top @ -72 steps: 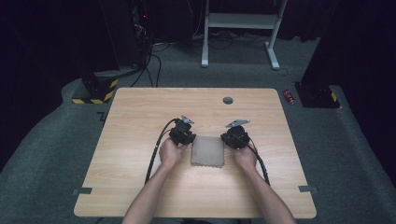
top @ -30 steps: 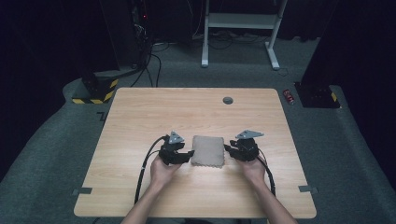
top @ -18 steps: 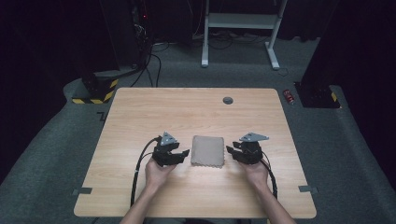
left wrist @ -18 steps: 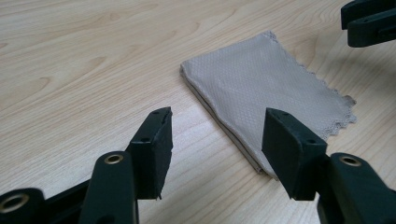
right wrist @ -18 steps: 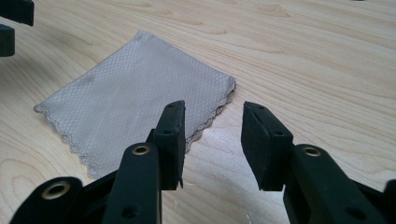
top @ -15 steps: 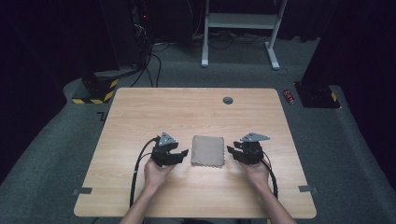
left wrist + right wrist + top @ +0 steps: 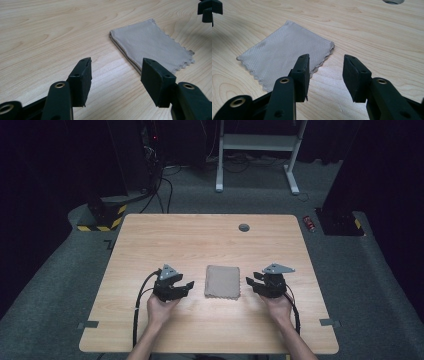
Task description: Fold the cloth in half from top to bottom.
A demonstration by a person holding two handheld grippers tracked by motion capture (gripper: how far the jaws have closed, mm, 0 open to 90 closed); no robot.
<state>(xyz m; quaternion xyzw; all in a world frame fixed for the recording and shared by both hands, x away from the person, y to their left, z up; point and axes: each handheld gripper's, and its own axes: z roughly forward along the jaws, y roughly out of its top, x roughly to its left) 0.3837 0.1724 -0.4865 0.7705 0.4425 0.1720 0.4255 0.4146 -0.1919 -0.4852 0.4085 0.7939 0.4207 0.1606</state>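
Observation:
A folded beige cloth [image 7: 222,281] with a scalloped near edge lies flat on the wooden table [image 7: 200,240], between my two grippers. My left gripper [image 7: 187,286] rests to its left, a short gap away, open and empty. In the left gripper view the cloth [image 7: 150,47] lies ahead and to the right of the left gripper [image 7: 116,80]. My right gripper [image 7: 250,284] sits just right of the cloth, its jaws have just been opening, and nothing is between them. In the right gripper view the cloth [image 7: 284,52] lies ahead-left of the right gripper [image 7: 328,75], one jaw over its corner.
A round grommet hole [image 7: 244,227] sits near the table's far edge. On the floor beyond are a red can [image 7: 310,223], a black-and-yellow striped base [image 7: 102,217] and a white desk frame [image 7: 255,142]. Cables trail from both grippers toward the near edge.
Both grippers have drawn back from the cloth's far corners toward the person. The left gripper has since slid further left, away from the cloth. The cloth lies still.

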